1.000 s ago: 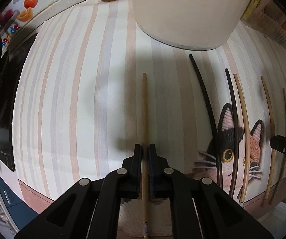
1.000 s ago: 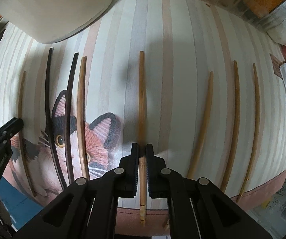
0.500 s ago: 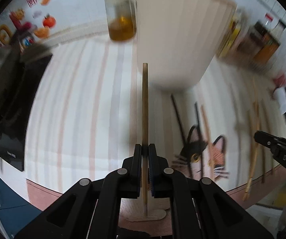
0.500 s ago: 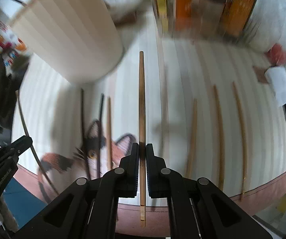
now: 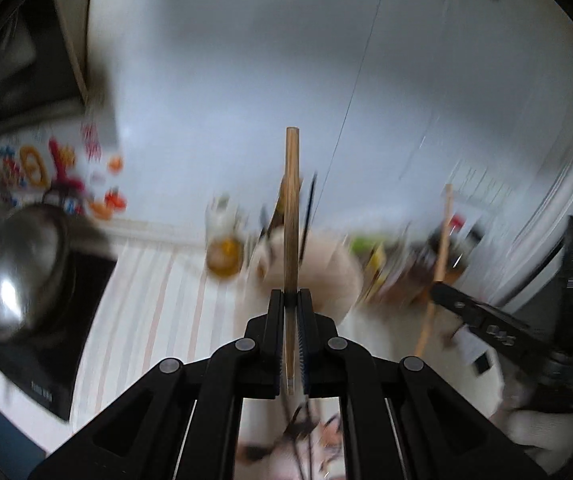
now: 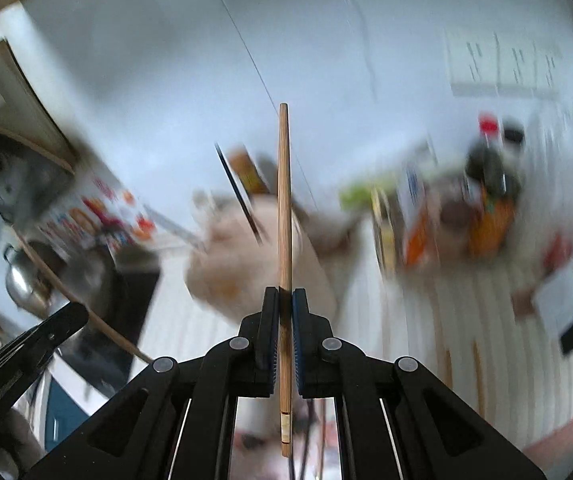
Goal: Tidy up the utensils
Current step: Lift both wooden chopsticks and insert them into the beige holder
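My left gripper (image 5: 291,300) is shut on a light wooden chopstick (image 5: 291,216) that points up past a cream utensil holder (image 5: 326,276). My right gripper (image 6: 284,298) is shut on another wooden chopstick (image 6: 284,200), raised in front of the same holder (image 6: 238,272), which has dark chopsticks (image 6: 238,192) standing in it. The right gripper (image 5: 442,292) with its chopstick (image 5: 440,252) shows at the right of the left wrist view. The left gripper (image 6: 46,328) with its chopstick (image 6: 66,292) shows at the left of the right wrist view. Both views are blurred.
A striped mat (image 5: 154,304) covers the counter; several wooden chopsticks (image 6: 478,376) lie on it at the right. A steel pot (image 5: 18,272) sits on a black cooktop (image 5: 46,360) at the left. An oil jar (image 5: 224,256) and bottles and boxes (image 6: 446,216) stand by the wall.
Both grippers have lifted their chopsticks off the mat and tilted upward, so the views now face the holder and the back wall instead of the mat.
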Demonstrator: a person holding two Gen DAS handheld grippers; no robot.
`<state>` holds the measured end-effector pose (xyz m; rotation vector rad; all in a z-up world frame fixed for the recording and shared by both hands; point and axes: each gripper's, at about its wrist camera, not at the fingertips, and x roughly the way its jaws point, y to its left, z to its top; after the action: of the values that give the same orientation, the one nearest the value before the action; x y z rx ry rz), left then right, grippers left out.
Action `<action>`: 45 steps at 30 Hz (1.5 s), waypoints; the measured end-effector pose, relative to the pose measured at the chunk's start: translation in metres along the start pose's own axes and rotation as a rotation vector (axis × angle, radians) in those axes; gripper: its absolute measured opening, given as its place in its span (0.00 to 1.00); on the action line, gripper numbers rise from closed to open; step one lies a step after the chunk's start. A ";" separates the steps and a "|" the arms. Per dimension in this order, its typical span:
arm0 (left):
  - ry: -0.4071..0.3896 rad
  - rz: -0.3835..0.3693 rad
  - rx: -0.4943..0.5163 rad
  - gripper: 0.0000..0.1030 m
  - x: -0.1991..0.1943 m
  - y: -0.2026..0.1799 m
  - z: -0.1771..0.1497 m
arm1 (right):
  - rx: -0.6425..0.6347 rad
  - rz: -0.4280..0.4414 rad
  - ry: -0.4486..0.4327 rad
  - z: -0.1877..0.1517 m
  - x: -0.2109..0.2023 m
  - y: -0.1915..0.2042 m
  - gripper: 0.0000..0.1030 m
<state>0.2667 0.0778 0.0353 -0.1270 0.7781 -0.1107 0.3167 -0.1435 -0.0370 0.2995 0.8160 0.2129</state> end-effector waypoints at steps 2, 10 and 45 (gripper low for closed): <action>-0.038 -0.011 0.006 0.04 -0.007 -0.006 0.022 | -0.013 -0.004 -0.049 0.025 0.002 0.007 0.06; -0.077 0.004 0.005 0.04 0.022 -0.013 0.079 | 0.010 -0.011 -0.131 0.088 0.042 0.019 0.06; 0.123 0.019 -0.052 0.50 0.101 0.009 0.072 | -0.038 0.052 0.008 0.058 0.104 0.000 0.32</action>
<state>0.3894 0.0770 0.0147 -0.1634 0.9051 -0.0812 0.4293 -0.1230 -0.0710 0.2850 0.8122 0.2782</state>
